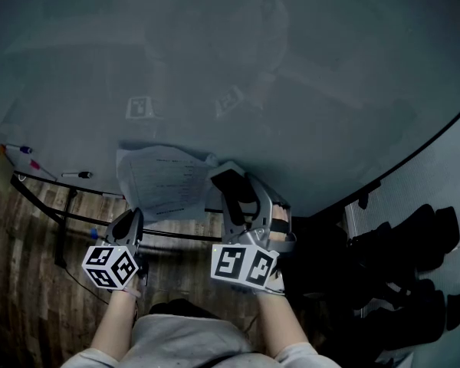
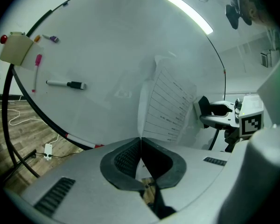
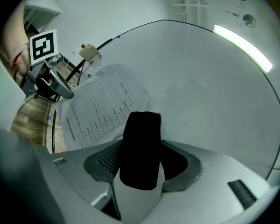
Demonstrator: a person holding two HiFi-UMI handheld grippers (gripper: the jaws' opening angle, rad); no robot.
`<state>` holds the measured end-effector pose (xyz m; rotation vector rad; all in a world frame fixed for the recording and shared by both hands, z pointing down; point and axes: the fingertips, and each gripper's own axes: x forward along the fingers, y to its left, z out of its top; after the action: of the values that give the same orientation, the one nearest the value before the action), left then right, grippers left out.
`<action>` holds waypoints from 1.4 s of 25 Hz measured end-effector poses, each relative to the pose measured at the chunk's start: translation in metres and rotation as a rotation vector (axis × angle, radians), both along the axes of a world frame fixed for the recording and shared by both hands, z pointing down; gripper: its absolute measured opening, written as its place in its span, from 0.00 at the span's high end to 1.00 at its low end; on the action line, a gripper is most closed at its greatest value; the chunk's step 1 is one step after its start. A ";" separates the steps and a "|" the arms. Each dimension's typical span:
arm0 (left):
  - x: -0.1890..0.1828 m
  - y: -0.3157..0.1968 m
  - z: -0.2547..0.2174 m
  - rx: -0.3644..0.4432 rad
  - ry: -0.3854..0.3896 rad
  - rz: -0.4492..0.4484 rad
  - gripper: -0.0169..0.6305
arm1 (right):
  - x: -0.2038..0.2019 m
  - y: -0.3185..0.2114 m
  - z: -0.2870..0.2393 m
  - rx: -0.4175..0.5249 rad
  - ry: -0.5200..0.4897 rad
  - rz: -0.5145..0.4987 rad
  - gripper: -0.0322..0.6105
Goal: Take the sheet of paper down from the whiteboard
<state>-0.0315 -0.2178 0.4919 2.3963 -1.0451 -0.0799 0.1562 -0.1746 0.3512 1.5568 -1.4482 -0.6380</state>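
Note:
A printed sheet of paper (image 1: 165, 179) lies crumpled against the big whiteboard (image 1: 291, 75). My left gripper (image 1: 130, 221) is at the sheet's lower left corner. In the left gripper view its jaws (image 2: 141, 141) are shut on the paper's edge (image 2: 165, 106), which rises from between the pads. At the sheet's upper right corner, my right gripper (image 1: 230, 179) holds a black-capped white object (image 3: 140, 148) upright between its pads. The sheet (image 3: 102, 106) shows to the left behind that object. The right gripper (image 2: 219, 113) also shows at the paper's far side in the left gripper view.
A black marker (image 2: 65, 84), a pink marker (image 2: 37, 62) and a beige block (image 2: 16, 48) cling to the board's left part. The board's black stand (image 1: 61, 213) rests on a wooden floor with a cable. Dark chairs (image 1: 414, 259) stand to the right.

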 end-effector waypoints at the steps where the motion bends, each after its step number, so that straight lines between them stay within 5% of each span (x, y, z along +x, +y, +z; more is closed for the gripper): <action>1: 0.000 0.000 0.000 -0.002 0.000 -0.004 0.95 | 0.002 0.000 0.000 0.000 -0.001 0.002 0.56; 35: -0.004 0.003 0.002 -0.036 0.022 -0.046 0.95 | 0.012 0.008 0.003 0.056 0.012 -0.004 0.55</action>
<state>-0.0358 -0.2148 0.4944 2.3348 -1.0826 -0.1024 0.1685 -0.1668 0.3544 1.5911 -1.4358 -0.6942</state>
